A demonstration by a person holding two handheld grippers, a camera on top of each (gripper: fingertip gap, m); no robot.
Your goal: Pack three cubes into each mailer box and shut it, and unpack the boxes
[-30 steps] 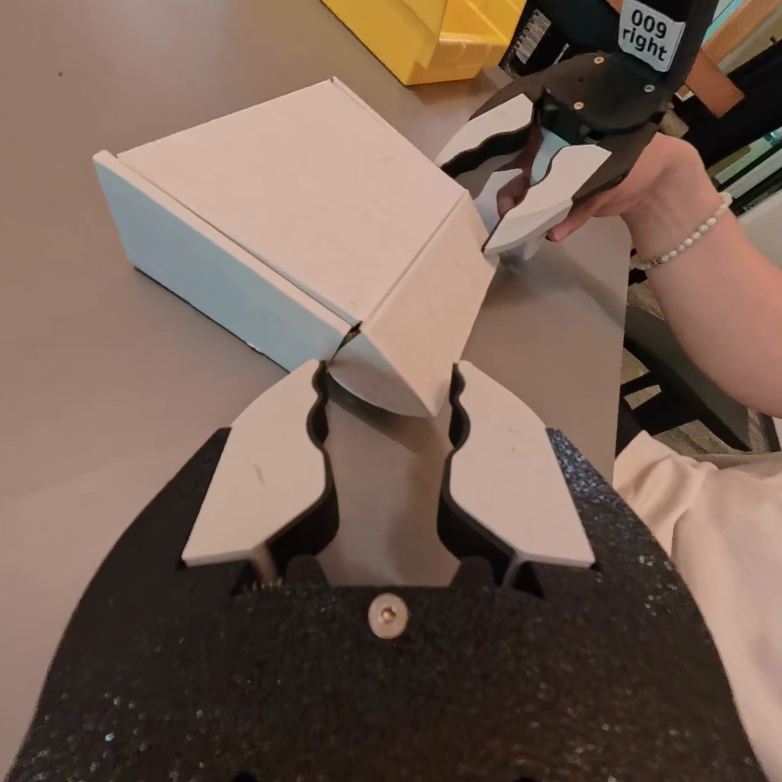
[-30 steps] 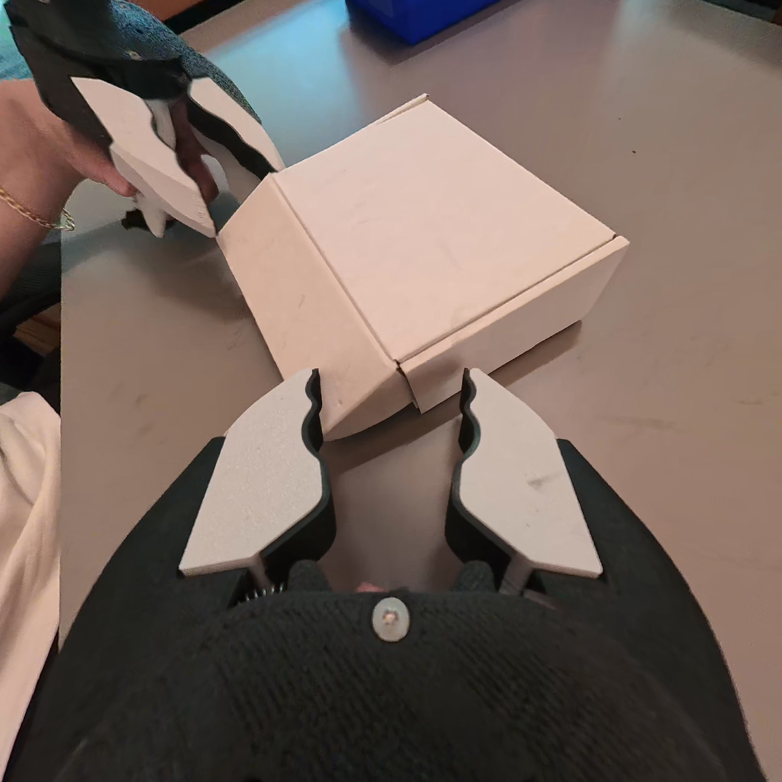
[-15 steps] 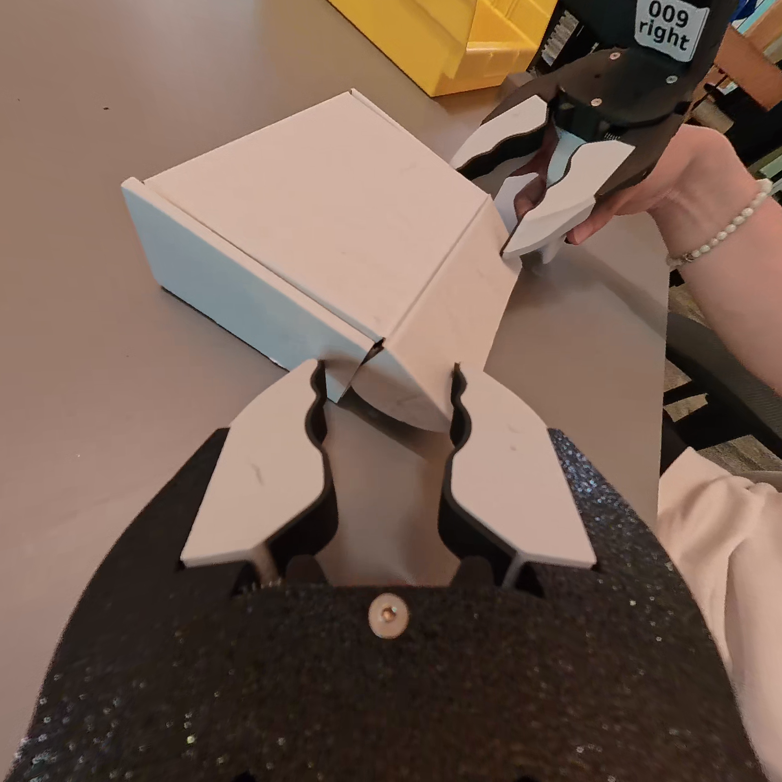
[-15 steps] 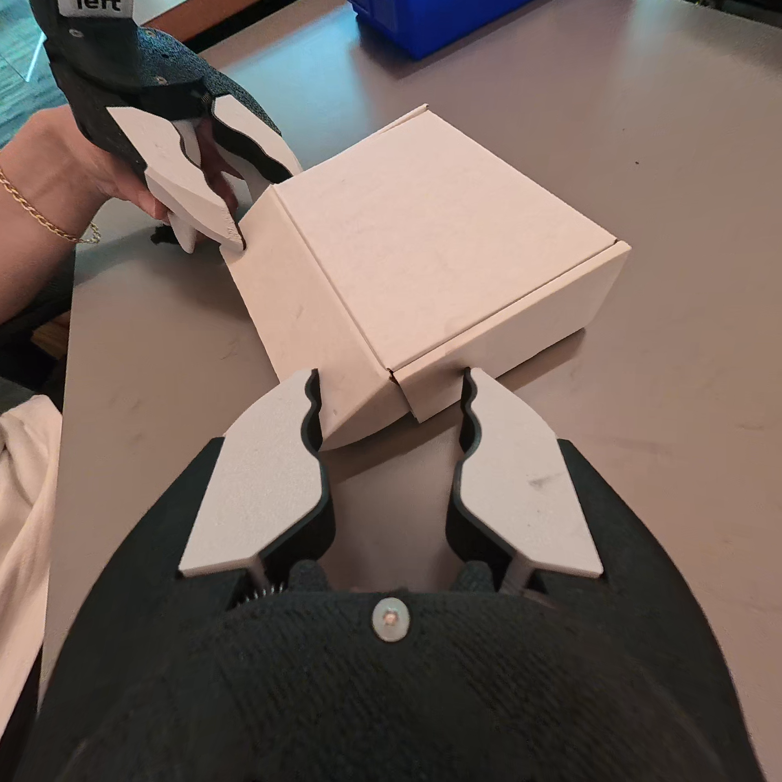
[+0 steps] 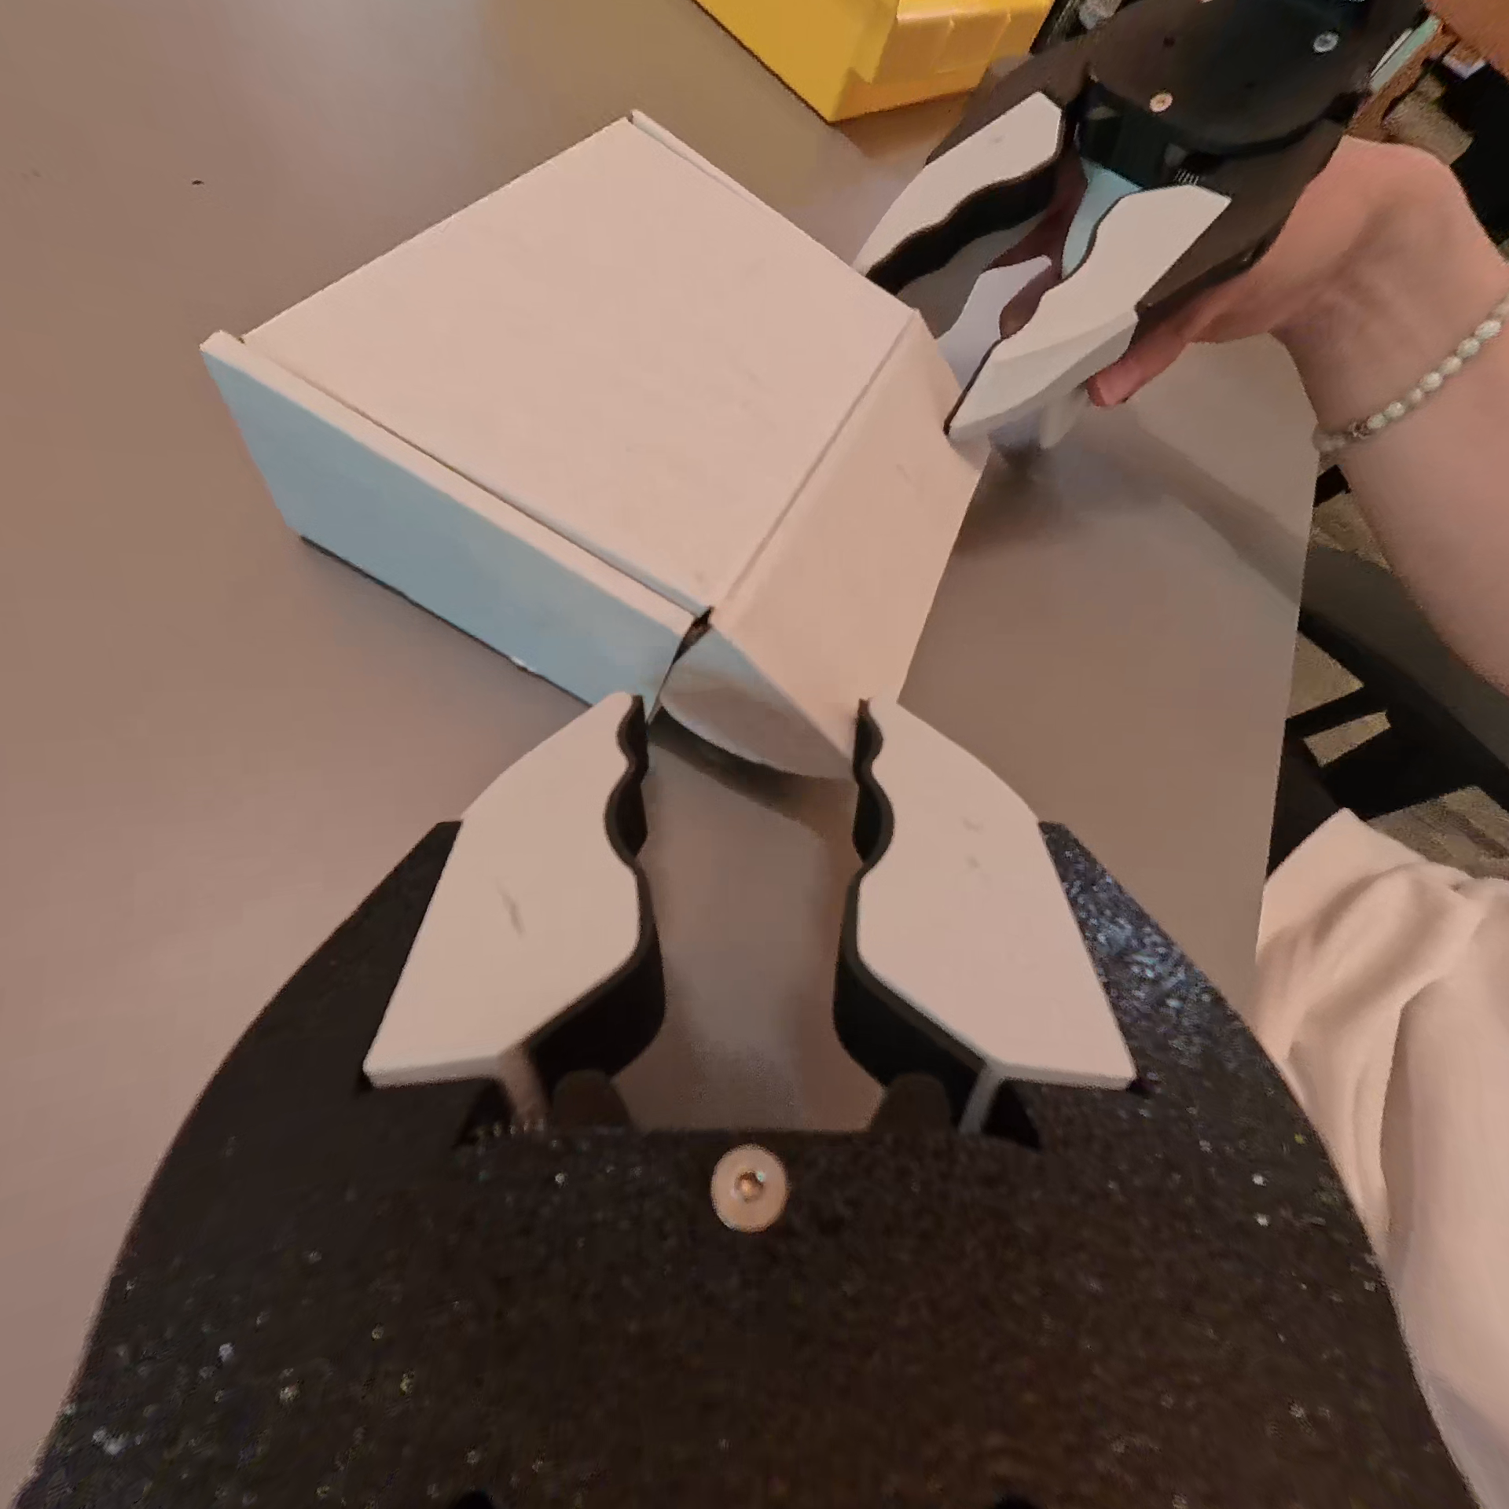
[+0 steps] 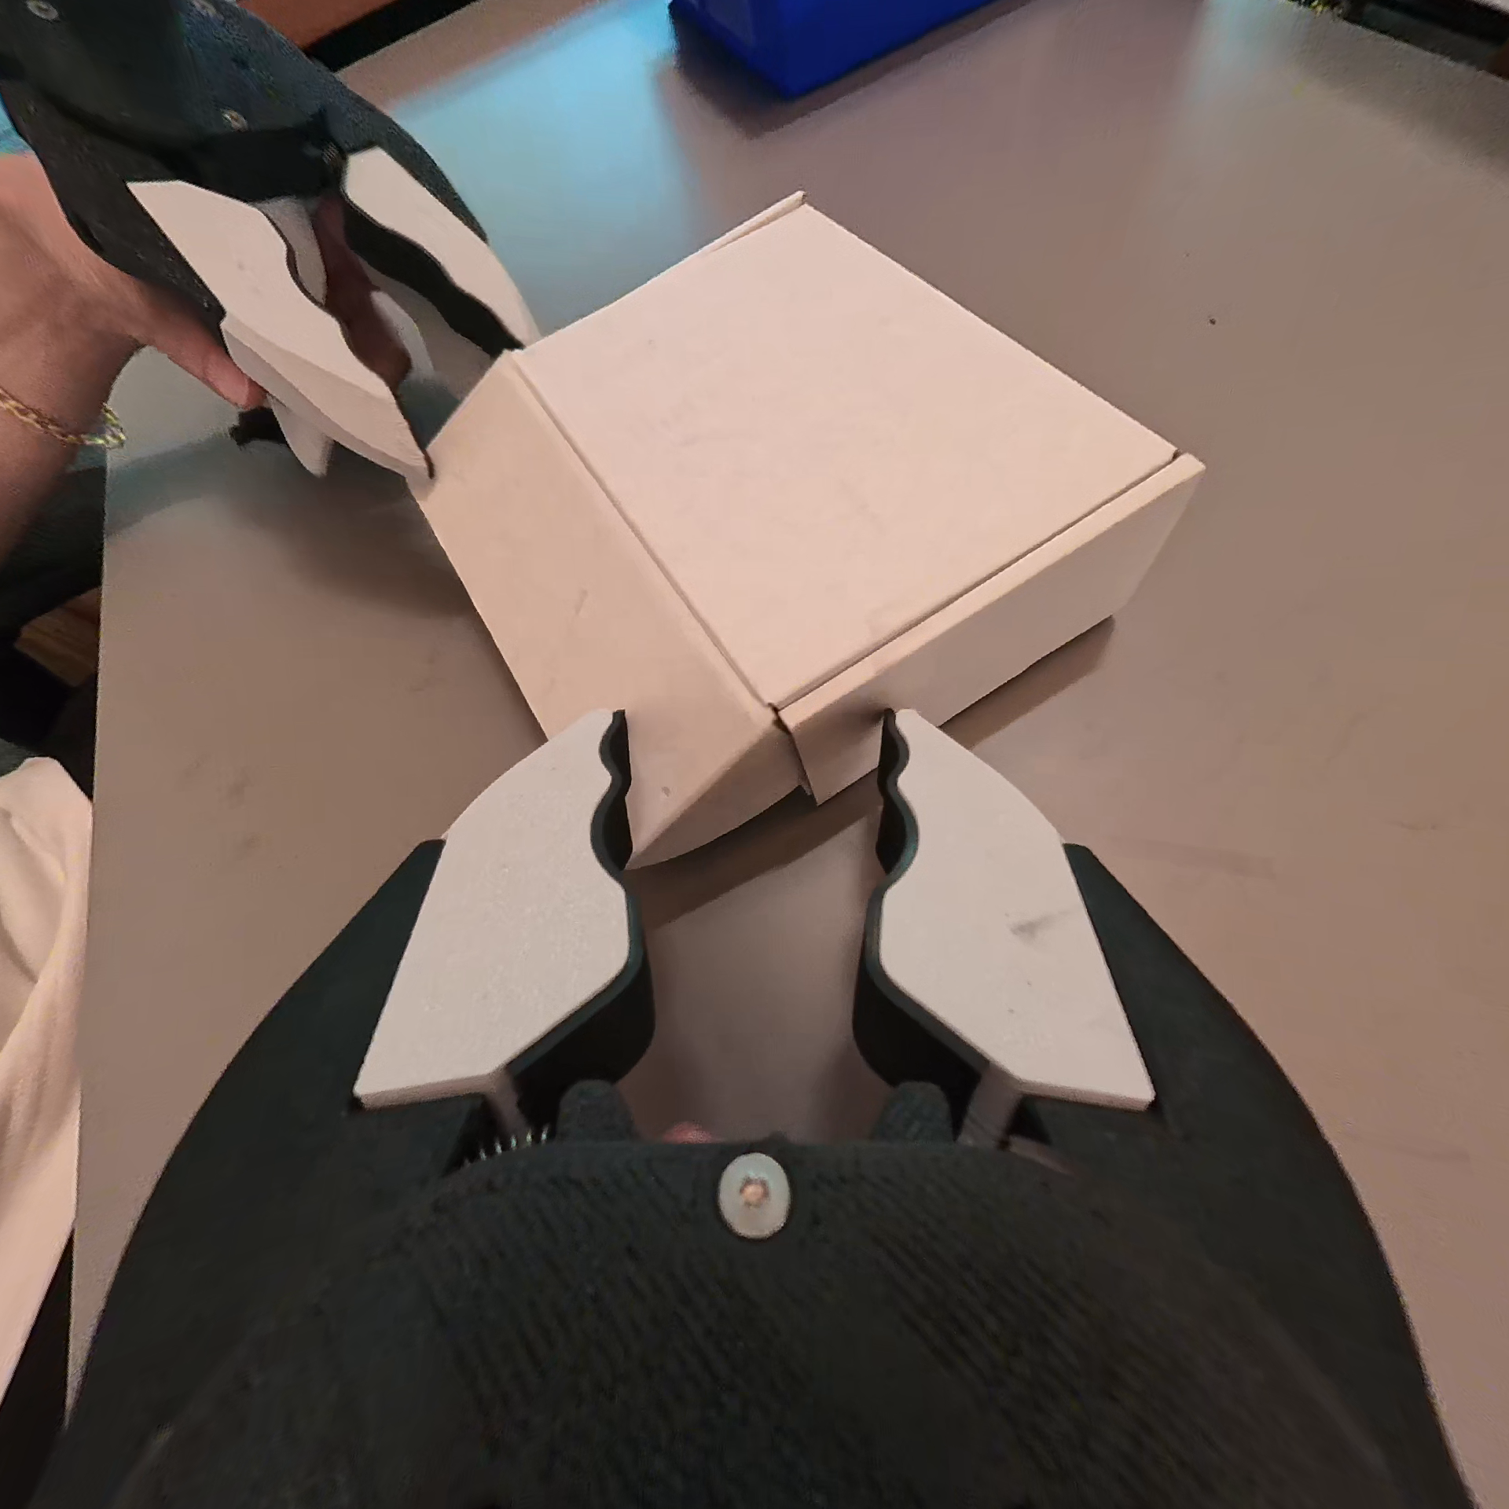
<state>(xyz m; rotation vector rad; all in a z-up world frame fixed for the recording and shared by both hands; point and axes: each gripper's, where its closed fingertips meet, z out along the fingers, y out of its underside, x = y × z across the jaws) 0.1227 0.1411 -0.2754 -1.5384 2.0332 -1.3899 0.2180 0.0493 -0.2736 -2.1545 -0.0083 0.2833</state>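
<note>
A white mailer box (image 5: 612, 351) lies on the grey table with its lid down. Its front flap (image 5: 849, 555) sticks out at a slant, untucked. My left gripper (image 5: 751, 718) is open, its fingers on either side of the flap's left end and rounded side ear. My right gripper (image 6: 755, 727) is open around the flap's other end and the box corner (image 6: 784, 718). Each gripper also shows in the other view, the right one (image 5: 923, 351) and the left one (image 6: 474, 404), both at the flap's far corner. The box (image 6: 816, 457) and flap (image 6: 596, 588) show in the right wrist view. No cubes are in view.
A yellow bin (image 5: 882, 57) stands beyond the box in the left wrist view. A blue bin (image 6: 816, 33) stands at the far edge in the right wrist view. The table's near edge (image 5: 1298, 620) runs close behind the flap, with the person's light clothing (image 5: 1388, 1061) beside it.
Both grippers have shifted slightly around the ends of the flap and stay open. The box and its slanted flap have barely moved.
</note>
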